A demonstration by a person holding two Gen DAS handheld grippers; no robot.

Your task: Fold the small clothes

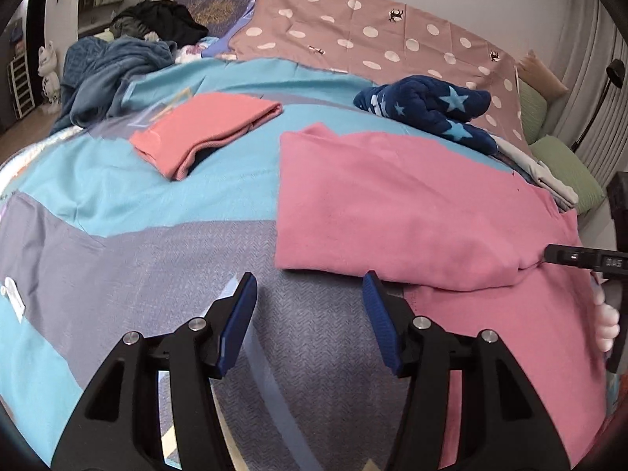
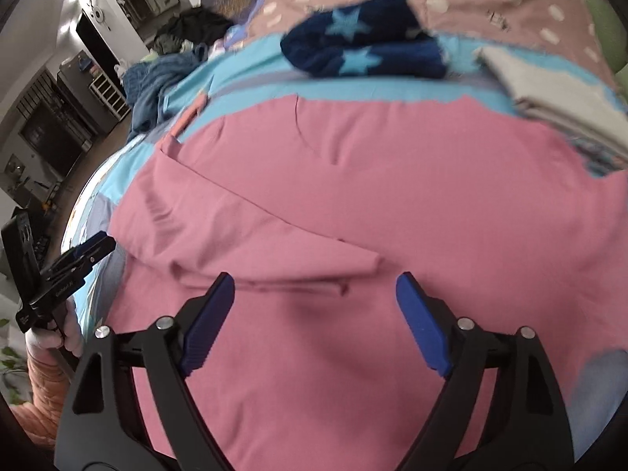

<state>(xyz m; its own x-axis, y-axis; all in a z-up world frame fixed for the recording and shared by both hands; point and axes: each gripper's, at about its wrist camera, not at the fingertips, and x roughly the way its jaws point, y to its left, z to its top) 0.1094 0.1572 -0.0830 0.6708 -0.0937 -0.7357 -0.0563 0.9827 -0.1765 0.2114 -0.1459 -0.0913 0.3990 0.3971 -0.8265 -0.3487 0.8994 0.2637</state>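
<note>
Above the half-folded pink cotton garment (image 2: pixel 353 180), the right gripper (image 2: pixel 314 310) gapes wide, empty, poised for another fold. Toward nine o'clock, the left gripper (image 1: pixel 306 314) hangs half-open, holding nothing, over the grey-and-turquoise bedsheet (image 1: pixel 157 259).

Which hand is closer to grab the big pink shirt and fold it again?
Probably the right. The right gripper hangs open directly over the pink shirt, near its folded flap. The left gripper, also open, hangs over bare bedspread just beside the shirt's edge.
</note>
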